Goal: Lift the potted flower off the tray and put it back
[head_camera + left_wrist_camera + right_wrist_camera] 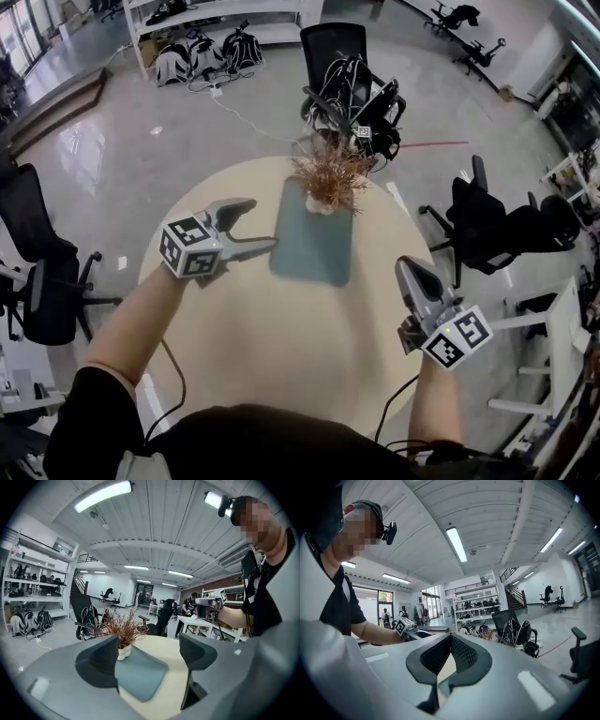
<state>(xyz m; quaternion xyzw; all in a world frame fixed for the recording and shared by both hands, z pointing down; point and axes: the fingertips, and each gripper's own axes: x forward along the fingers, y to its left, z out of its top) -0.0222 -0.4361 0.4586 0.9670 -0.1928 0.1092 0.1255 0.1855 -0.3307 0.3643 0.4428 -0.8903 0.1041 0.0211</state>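
Okay, my left gripper (261,225) hangs at the tray's (314,248) nine o'clock with its jaws spread wide and nothing between them, while my right gripper (405,265) sits at four o'clock, jaws pressed together and empty. The potted flower (328,178) stands at the tray's twelve o'clock end. I reckon I should come in low, straddle the pot beneath the foliage, and squeeze squarely before lifting straight up.

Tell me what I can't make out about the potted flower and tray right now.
Head view: pot on the tray mostly buried under its own dried sprigs.
Left gripper view: pot's left side behind the open left claw.
Right gripper view: shut right claw blocks nearly all the tray.
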